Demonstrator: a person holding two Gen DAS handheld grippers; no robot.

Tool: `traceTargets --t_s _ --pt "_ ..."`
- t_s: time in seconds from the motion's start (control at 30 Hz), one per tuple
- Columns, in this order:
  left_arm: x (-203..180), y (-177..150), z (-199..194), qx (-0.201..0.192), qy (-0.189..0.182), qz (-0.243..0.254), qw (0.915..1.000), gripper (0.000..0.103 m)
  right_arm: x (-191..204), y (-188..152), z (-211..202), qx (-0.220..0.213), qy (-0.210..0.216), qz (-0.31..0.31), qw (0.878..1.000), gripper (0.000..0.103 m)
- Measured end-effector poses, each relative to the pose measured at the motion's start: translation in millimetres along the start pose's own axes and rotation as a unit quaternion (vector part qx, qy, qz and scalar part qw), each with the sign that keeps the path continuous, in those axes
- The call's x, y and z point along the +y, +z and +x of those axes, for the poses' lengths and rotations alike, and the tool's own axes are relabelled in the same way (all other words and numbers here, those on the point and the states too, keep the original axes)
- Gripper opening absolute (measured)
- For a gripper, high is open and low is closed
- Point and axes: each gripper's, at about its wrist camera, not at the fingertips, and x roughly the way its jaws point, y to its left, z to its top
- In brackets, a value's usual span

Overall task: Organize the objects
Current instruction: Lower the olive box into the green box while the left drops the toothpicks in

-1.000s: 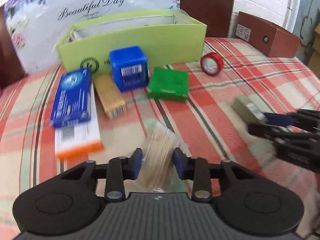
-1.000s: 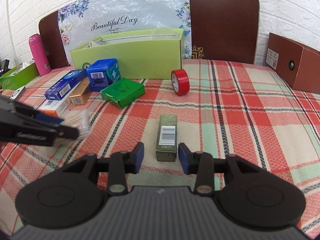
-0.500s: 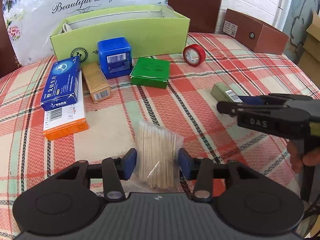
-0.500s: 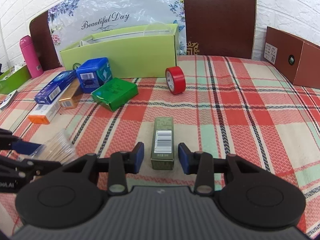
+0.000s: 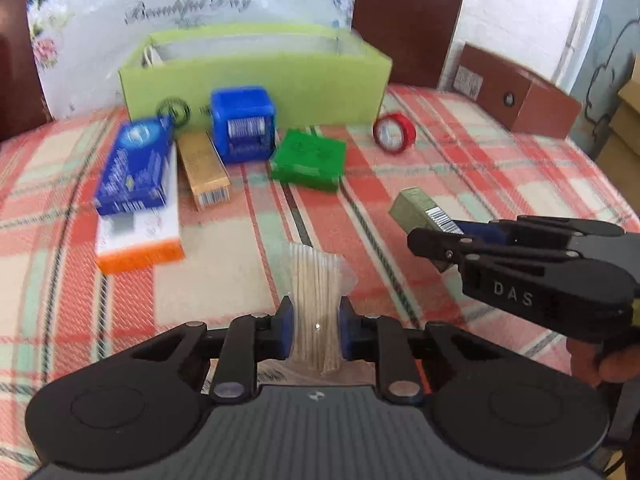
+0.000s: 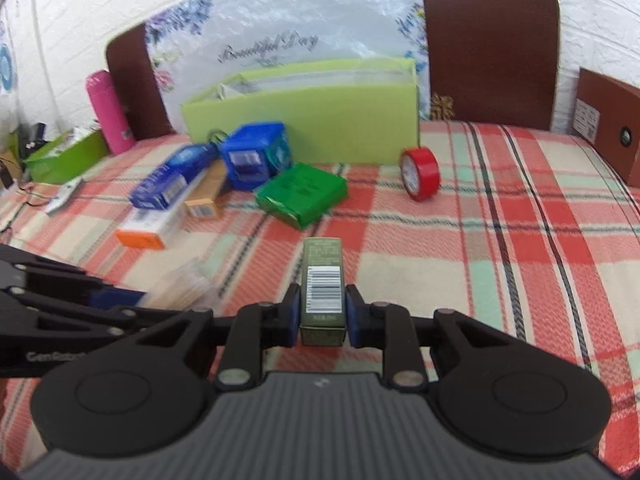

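**Two Grippers, Two Things Held**

The left gripper (image 5: 316,330) has its jaws pressed onto a clear packet of thin wooden sticks (image 5: 316,280). They look like toothpicks, but the picture is a bit blurry, so I am not sure. The packet pokes out in front of the blue pads (image 5: 285,330), above the checked tablecloth (image 5: 460,168).

The right gripper (image 6: 322,314) has its jaws squeezed on a small dark green box (image 6: 322,280) with a barcode on top. The pads hold the box by its long sides, near the end closest to the camera.

The packet looks very light and soft. The plastic is slippery and can crumple, and the sticks could slide or snap if squeezed too hard. A good place to hold it is across the middle of the bundle, where the sticks are packed tight.

The small box looks light too, but stiff. Its flat sides are easy to hold. It is cardboard, so a hard squeeze could dent it.

Farther back stands a big light green box (image 6: 312,120), open on top. It is probably where things should go. In front of it lie a blue cube box (image 5: 243,124), a flat green box (image 5: 308,156), a long blue box (image 5: 134,166), a gold box (image 5: 204,170) and a red tape roll (image 6: 420,174).
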Motion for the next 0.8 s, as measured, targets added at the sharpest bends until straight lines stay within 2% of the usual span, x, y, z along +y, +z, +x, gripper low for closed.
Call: traceTargets --t_s 0.13,0.27,0.5,0.63,0.8 --pt "8 28 -23 -0.047 0.007 -0.005 0.9989 0.022 8 28 -13 -0.038 0.022 -0.013 0.999 0.022" --pt "19 63 -43 -0.095 0.018 -0.01 0.9953 0.022 15 60 -18 -0.079 0.021 -0.034 0.996 0.022" --pt "37 132 -57 -0.169 0.06 -0.014 0.9837 0.022 24 120 -4 -0.137 0.014 -0.056 0.989 0.022" --pt "53 165 -44 -0.179 0.075 -0.026 0.9807 0.022 21 149 21 -0.148 0.007 -0.06 0.987 0.022" --pt "75 191 -7 -0.159 0.087 -0.039 0.9826 0.022 17 166 62 -0.159 -0.012 -0.076 0.984 0.022"
